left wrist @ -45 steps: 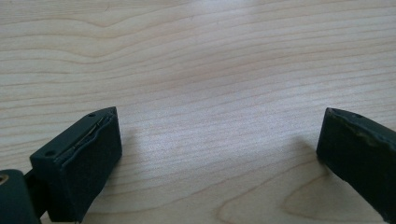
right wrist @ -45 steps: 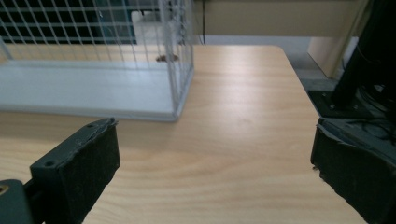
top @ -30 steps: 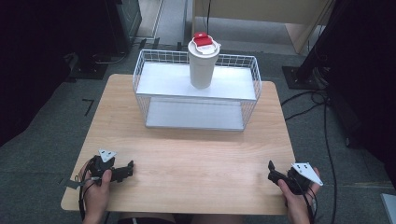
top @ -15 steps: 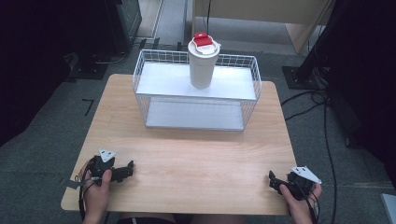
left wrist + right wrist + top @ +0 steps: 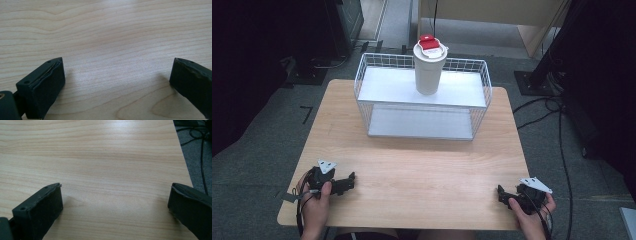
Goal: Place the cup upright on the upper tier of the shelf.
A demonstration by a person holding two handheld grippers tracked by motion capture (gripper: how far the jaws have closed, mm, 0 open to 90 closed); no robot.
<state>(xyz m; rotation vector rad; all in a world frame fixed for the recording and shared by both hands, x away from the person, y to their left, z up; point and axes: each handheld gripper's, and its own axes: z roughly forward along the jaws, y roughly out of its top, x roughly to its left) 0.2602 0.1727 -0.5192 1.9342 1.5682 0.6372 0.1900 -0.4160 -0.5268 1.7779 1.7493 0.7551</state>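
A person sits at a light wooden tabletop [image 5: 422, 165] and holds a black claw in each hand.

The left claw [image 5: 346, 182] rests on the tabletop near the front left corner. The left hand [image 5: 316, 200] wraps around its back end, and a grey three-cornered plate [image 5: 326, 166] sits on top of it. In the left gripper view, its two black jaws stand wide apart, with nothing but bare wood between them.

The right claw [image 5: 502, 194] rests near the front right corner, close to the edge. The right hand [image 5: 532, 215] holds it from behind. It has a grey plate [image 5: 536, 184] on top too. In the right gripper view, its jaws are also wide apart and hold nothing. Past the tabletop's edge in that view there is grey floor [image 5: 197, 157] with black cables [image 5: 200, 135] on it.

The two claws are well apart from each other.

At the far side of the tabletop stands a white wire basket [image 5: 362, 87] with a flat white shelf inside. A tall white cup [image 5: 428, 75] stands upright on the basket's upper shelf, near the back and a little past the middle. The cup has a white lid with a red piece [image 5: 428, 43] on top.

The cup is far from both claws. Dark things stand around the tabletop on the floor.
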